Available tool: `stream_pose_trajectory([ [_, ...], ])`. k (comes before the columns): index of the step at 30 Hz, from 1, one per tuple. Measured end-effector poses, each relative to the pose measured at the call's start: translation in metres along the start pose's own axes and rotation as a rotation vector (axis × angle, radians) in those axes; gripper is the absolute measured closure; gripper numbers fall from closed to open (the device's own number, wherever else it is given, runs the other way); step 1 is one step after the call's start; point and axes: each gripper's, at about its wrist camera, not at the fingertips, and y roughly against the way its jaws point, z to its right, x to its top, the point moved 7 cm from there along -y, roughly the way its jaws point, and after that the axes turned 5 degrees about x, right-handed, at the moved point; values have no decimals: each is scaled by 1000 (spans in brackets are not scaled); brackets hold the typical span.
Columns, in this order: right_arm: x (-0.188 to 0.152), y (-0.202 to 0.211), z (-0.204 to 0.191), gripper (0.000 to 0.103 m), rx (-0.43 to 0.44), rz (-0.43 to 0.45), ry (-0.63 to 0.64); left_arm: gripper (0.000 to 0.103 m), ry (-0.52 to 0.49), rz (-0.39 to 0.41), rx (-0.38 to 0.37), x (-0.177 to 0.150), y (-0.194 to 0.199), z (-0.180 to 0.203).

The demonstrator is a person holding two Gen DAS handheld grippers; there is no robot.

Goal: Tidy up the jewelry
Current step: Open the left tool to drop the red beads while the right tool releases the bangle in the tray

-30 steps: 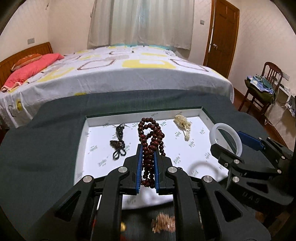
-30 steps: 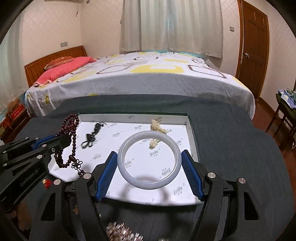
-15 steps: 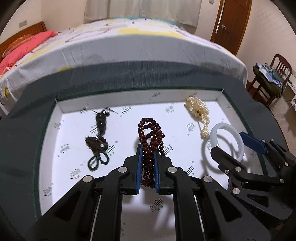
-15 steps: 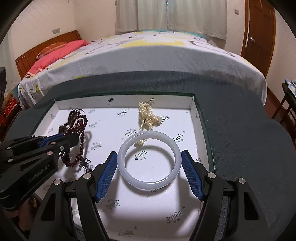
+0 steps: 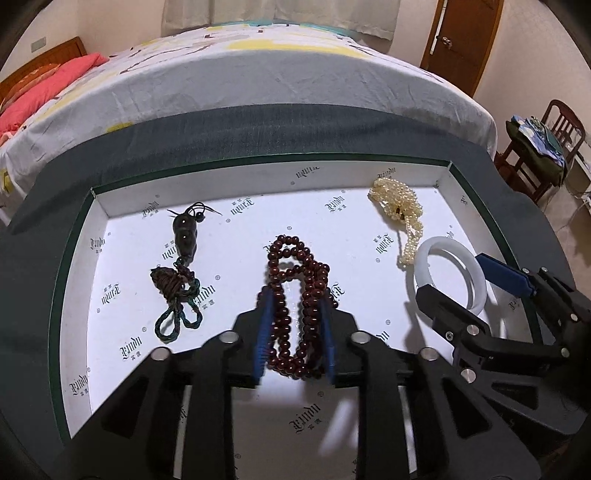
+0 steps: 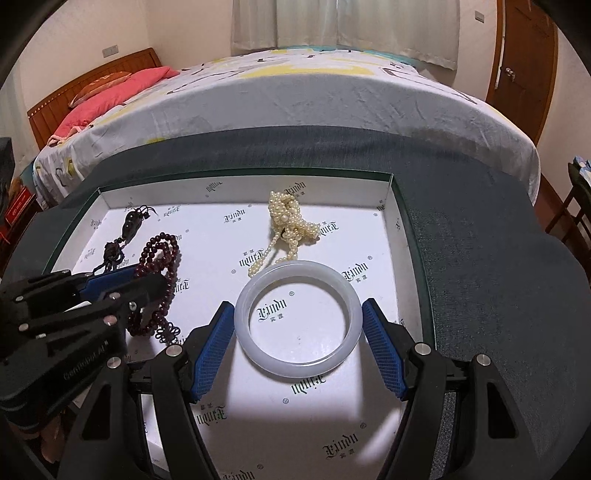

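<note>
Both hand-held grippers have opened: left (image 5: pixel 295 328) straddles beads (image 5: pixel 295 306), right (image 6: pixel 298 332) straddles bangle (image 6: pixel 298 317), inside tray (image 6: pixel 400 236).

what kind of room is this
Most likely a bedroom in a home: a made bed with a pink pillow and wooden headboard, curtains behind it, and a wooden door.
</note>
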Motion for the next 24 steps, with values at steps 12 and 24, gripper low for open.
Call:
stream_pose_trajectory([
  [12,1,-2,3,34,-22,-11,13,52,14,17,20,1,1,-5],
  [24,3,2,6,32,-20,9,4,41,29,38,24,0,8,-12],
])
